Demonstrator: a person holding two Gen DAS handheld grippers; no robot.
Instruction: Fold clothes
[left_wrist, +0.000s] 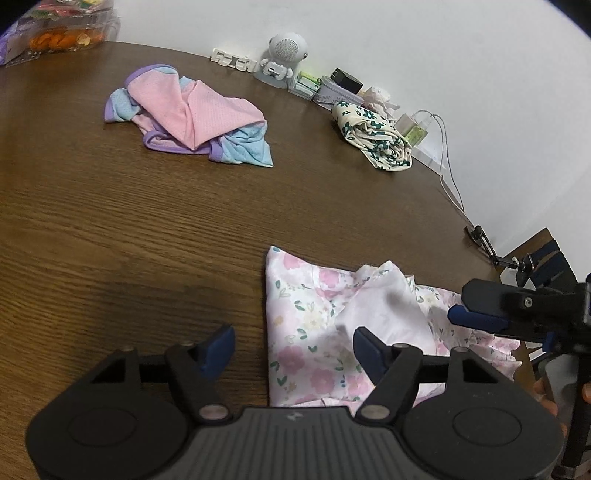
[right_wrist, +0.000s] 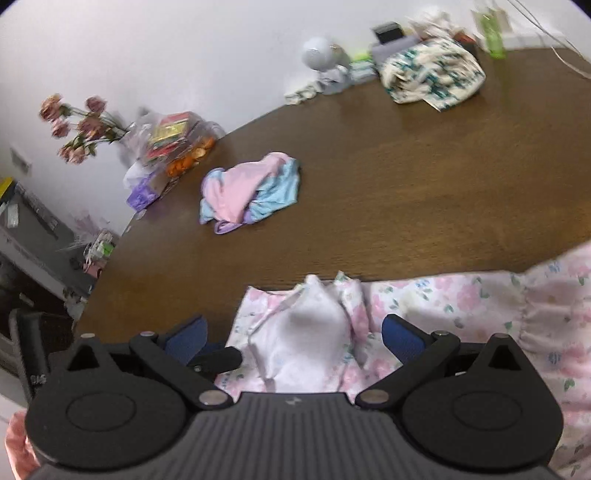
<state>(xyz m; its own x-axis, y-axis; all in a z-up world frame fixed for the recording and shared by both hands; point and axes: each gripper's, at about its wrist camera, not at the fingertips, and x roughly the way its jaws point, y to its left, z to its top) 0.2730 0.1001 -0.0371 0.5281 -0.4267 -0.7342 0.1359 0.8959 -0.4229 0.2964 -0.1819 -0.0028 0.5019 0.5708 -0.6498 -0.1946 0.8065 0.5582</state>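
I see a brown wooden table (left_wrist: 147, 229) filling most of both views, with a white wall behind it.

On it, close to me, lies the floral dress (left_wrist: 314, 332), pale pink with small flowers, partly folded, its white lining turned up in a loose peak. In the left wrist view it sits at 5 o'clock; in the right wrist view it spreads from 6 round to 3 o'clock.

At 11 o'clock in the left view lies a crumpled pink and blue top (left_wrist: 188, 118), well apart from the dress. At 1 o'clock, near the wall, sits a bundled cream cloth (left_wrist: 373, 136) with dark green flowers.

My left claw (left_wrist: 293, 354) hangs low over the dress's left edge, jaws apart, nothing pinched; one blue pad is over bare table, the other over fabric. My right claw (right_wrist: 293, 336) is open too, its pads either side of the raised white lining without pressing it. In the left view its blue tip comes in from 3 o'clock above the dress.

Along the wall stand a small white round speaker (left_wrist: 286, 51), a few boxes and a charger with a cable (left_wrist: 448, 166).
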